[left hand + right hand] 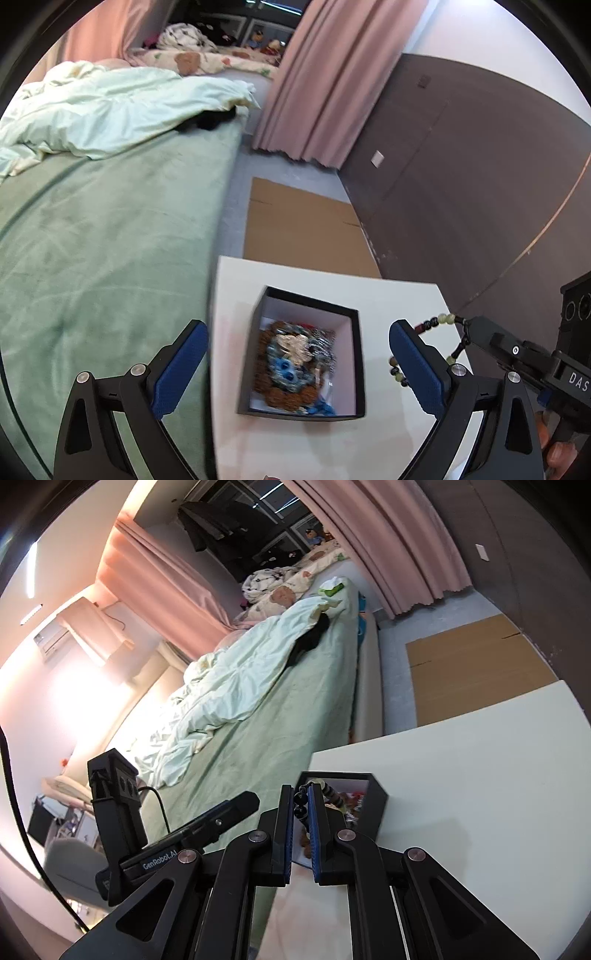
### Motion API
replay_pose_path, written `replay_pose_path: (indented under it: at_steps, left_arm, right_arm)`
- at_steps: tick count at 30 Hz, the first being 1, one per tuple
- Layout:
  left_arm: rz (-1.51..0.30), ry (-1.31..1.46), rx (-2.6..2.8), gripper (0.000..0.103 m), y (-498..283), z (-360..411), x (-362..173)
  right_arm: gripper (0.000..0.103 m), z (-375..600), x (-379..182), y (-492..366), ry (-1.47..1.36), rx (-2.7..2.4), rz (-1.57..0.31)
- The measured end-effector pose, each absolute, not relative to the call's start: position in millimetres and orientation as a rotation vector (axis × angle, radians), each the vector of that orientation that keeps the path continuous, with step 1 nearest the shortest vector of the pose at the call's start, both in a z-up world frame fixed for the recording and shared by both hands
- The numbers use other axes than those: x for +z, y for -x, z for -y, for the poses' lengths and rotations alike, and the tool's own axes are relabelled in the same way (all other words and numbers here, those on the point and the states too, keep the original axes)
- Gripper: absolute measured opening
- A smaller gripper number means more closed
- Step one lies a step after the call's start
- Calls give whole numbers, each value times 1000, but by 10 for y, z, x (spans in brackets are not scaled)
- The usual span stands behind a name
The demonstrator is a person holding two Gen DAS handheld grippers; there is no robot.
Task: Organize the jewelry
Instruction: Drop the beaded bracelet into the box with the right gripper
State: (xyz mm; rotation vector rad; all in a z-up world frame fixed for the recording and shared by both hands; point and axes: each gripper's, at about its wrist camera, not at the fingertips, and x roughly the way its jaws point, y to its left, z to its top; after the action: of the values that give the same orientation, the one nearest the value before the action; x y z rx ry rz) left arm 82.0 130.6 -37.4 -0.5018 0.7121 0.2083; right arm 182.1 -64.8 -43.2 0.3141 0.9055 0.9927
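Right gripper: blue-padded fingers drawn nearly together, clamped on a beaded bracelet. In the right wrist view the dark beads sit pinched between the pads, with the rest of the strand trailing past the fingertips toward the box. In the left wrist view the same strand of pale green, dark and reddish beads hangs in a loop from the right gripper's tip, beside the right edge of the box and above the table.

Left gripper: fingers spread wide, nothing between them. It hovers over the black box, one pad on either side of the box in view.

Black box: open-topped, white inside, resting on the white table near the edge closest to the bed. It contains a tangled pile of jewelry: brown beads, blue pieces, a gold-toned item on top; detail blurred.

Surroundings: bed with green sheet just beside the table, rumpled pale duvet further up it. Flattened cardboard on the floor beyond the table. Pink curtain and dark wall panelling behind.
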Motion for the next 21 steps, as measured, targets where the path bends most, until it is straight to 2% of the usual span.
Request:
replay_pose_path:
  at_steps: [13, 14, 15, 17, 21]
  left_arm:
    - [-705, 526, 258, 98, -687, -1536, -359]
    - [-704, 525, 258, 98, -683, -1536, -355]
    - [-701, 523, 257, 98, -682, -1530, -350]
    - [-698, 516, 255, 98, -676, -1513, -339]
    - [-696, 496, 262, 98, -655, -1471, -321]
  right_arm:
    - [10, 364, -587, -1801, -268, 986, -974]
    - [16, 347, -610, -1810, -267, 998, -1000]
    - [35, 336, -623, -1816, -271, 998, -1014]
    - [60, 412, -626, -1823, -288, 976, -1007]
    - [61, 561, -588, -1815, -300, 953, -993]
